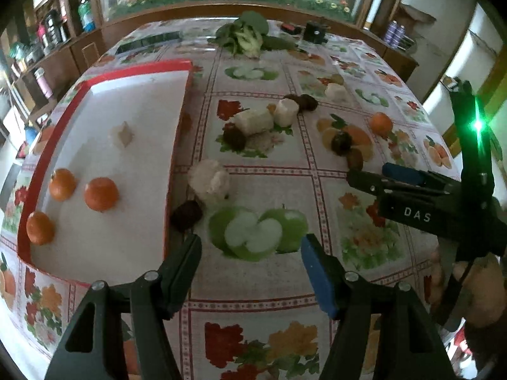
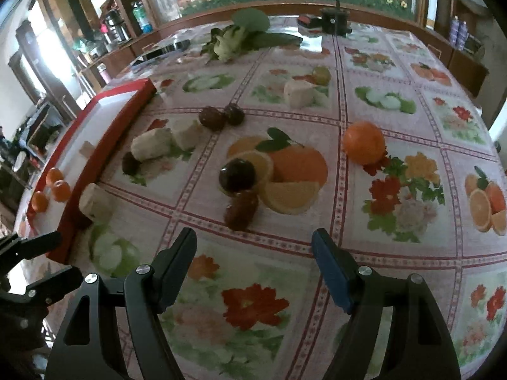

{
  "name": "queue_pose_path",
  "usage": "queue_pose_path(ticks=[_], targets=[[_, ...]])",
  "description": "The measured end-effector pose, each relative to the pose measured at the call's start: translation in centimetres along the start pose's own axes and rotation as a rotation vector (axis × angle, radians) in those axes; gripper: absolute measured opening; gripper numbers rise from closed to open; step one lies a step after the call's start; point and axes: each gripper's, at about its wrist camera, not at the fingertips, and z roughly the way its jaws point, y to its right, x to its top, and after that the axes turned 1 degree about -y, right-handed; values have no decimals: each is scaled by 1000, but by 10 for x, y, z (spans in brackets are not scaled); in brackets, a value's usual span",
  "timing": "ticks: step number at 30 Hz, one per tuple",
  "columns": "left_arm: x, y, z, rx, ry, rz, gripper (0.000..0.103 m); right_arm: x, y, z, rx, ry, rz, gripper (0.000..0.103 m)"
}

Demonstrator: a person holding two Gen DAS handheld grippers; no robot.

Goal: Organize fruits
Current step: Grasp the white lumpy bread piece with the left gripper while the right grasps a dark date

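Observation:
A red-rimmed white tray (image 1: 104, 72) lies at the left and holds three oranges (image 1: 100, 193) and a small pale piece (image 1: 122, 133). One orange (image 2: 364, 142) sits loose on the tablecloth, also in the left wrist view (image 1: 381, 123). Dark brown fruits (image 2: 237, 174) and pale white chunks (image 2: 150, 144) lie scattered mid-table. My left gripper (image 1: 252, 250) is open and empty, just right of the tray's near corner. My right gripper (image 2: 253, 247) is open and empty, just short of a brown fruit (image 2: 241, 210); it shows at the right in the left wrist view (image 1: 367, 175).
Leafy greens (image 1: 247, 36) and a black box (image 1: 315, 33) lie at the table's far end. Wooden cabinets and shelves ring the table. A pale chunk (image 1: 209, 182) and a dark fruit (image 1: 187, 215) sit against the tray's right rim.

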Motion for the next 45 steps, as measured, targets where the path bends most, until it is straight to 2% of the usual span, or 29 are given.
queue_pose_path(ticks=[4, 7, 8, 9, 13, 25, 26, 27, 28, 31, 34, 41, 45], targets=[[2, -4, 3, 9, -3, -43, 68, 6, -1, 5, 51, 27, -26, 71], [3, -5, 7, 13, -5, -64, 68, 10, -10, 9, 54, 30, -103, 48], [4, -5, 8, 13, -7, -69, 68, 10, -12, 10, 52, 28, -137, 30], [4, -5, 9, 15, -9, -75, 68, 9, -13, 10, 52, 24, -156, 24], [8, -9, 14, 8, -7, -102, 68, 7, -5, 8, 46, 31, -164, 24], [30, -23, 44, -45, -13, -221, 66, -3, 15, -2, 104, 41, -112, 25], [31, -22, 43, -47, 5, -216, 66, -3, 16, -2, 111, 42, -107, 25], [32, -21, 45, -51, 7, -214, 62, -3, 17, -2, 116, 43, -102, 25], [34, -20, 46, -48, 14, -207, 49, -2, 18, -2, 121, 44, -98, 25], [38, -19, 49, -47, 13, -195, 34, -2, 20, -2, 134, 49, -87, 25], [40, -15, 53, -99, 5, -181, 35, -2, 20, -2, 138, 55, -84, 25], [47, -2, 57, -40, 34, -118, 38, -1, 18, -1, 122, 58, -98, 24], [46, 3, 58, -12, 59, -73, 34, -2, 17, -3, 119, 64, -91, 24]])
